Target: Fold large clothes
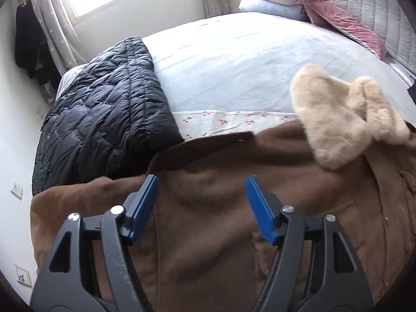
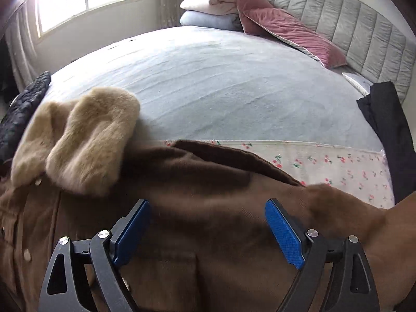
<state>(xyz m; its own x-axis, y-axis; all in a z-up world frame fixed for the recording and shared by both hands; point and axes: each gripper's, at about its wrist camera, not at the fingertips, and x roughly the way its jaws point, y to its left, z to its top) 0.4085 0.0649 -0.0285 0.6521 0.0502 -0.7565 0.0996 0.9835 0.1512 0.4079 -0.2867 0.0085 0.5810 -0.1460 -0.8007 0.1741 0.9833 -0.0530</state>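
Note:
A large brown coat (image 1: 208, 223) with a beige fur collar (image 1: 338, 119) lies spread on the near end of the bed. It also shows in the right wrist view (image 2: 208, 202), with its collar (image 2: 78, 140) at the left. My left gripper (image 1: 201, 182) is open and empty, just above the coat's left part. My right gripper (image 2: 208, 206) is open and empty, just above the coat's right part, near a sleeve (image 2: 351, 208).
A black quilted jacket (image 1: 104, 119) lies on the bed's left side. The bed (image 1: 247, 65) has a light blue cover and a cherry-print sheet (image 2: 338, 166). Folded blankets (image 2: 208, 10), a pink pillow (image 2: 286, 31) and a grey headboard (image 2: 351, 26) are at the far end. A dark garment (image 2: 390, 135) lies right.

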